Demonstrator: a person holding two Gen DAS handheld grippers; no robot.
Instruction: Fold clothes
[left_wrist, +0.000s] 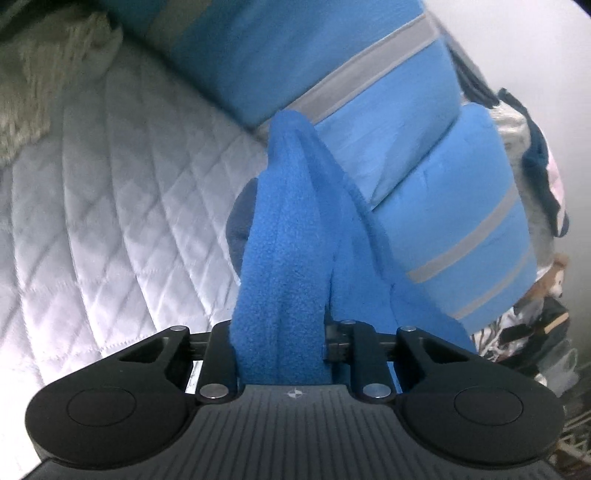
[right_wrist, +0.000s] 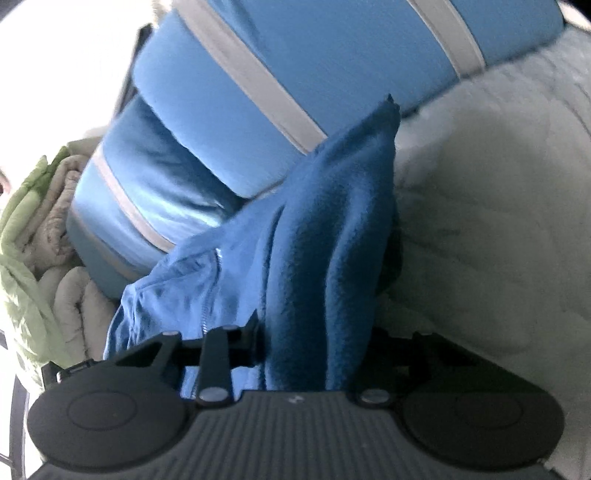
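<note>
A blue fleece garment (left_wrist: 280, 277) is bunched between the jaws of my left gripper (left_wrist: 284, 206) and drapes up over them. The left gripper is shut on the cloth, and only a dark finger (left_wrist: 240, 214) shows at the fold's left edge. In the right wrist view the same blue garment (right_wrist: 317, 295) fills my right gripper (right_wrist: 332, 229), which is shut on it. A paler inner side with a zipper (right_wrist: 207, 288) hangs to the left. The right gripper's fingertips are hidden under the fleece. Both held folds hang above the white quilted bed (left_wrist: 92, 221).
A padded blue headboard with grey stripes (left_wrist: 369, 74) runs behind the bed and also shows as the headboard (right_wrist: 258, 55) on the right side. A beige furry blanket (left_wrist: 37, 74) lies far left. Green and beige bedding (right_wrist: 37, 240) is piled beside the bed. Clutter (left_wrist: 535, 314) sits at the right.
</note>
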